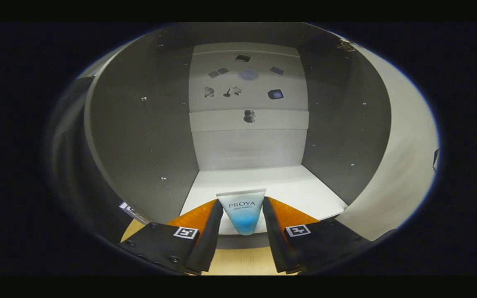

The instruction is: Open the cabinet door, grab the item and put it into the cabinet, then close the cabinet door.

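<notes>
The tongs [242, 207] grip a blue-and-white tube [242, 212], both fingers [210, 225] pressed against its sides, at the mouth of the open cabinet [139, 136]. The tube, flat crimped end foremost, sits over the front edge of the cabinet's white floor [263, 182]. Grey side walls with small pegs flank a pale back panel [249, 145]. The light wooden surface [238, 258] shows below the fingers.
</notes>
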A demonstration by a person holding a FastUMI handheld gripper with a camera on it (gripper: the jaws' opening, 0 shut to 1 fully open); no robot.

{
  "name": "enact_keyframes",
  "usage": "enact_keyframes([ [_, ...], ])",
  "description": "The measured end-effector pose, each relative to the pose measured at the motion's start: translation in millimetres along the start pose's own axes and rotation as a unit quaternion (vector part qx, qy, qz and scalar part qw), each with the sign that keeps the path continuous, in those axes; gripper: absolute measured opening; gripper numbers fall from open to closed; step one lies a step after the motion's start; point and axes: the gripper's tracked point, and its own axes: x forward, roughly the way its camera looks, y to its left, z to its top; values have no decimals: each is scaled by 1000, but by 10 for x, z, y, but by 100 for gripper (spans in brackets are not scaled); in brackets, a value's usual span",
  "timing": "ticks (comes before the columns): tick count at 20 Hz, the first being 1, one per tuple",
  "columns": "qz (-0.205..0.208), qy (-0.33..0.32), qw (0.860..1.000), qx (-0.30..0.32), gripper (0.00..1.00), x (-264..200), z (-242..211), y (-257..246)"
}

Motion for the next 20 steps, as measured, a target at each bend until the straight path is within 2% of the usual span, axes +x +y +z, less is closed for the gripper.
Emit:
enact_keyframes([
  [5,3,10,1000,-19,63,171,63,0],
  [12,-6,-7,1000,-17,67,140,185,-91],
  [15,-10,-28,999,-19,89,16,271,-95],
  [19,-15,-59,998,-15,99,-264,390,-73],
  [20,-18,-65,998,-16,99,-356,409,-79],
])
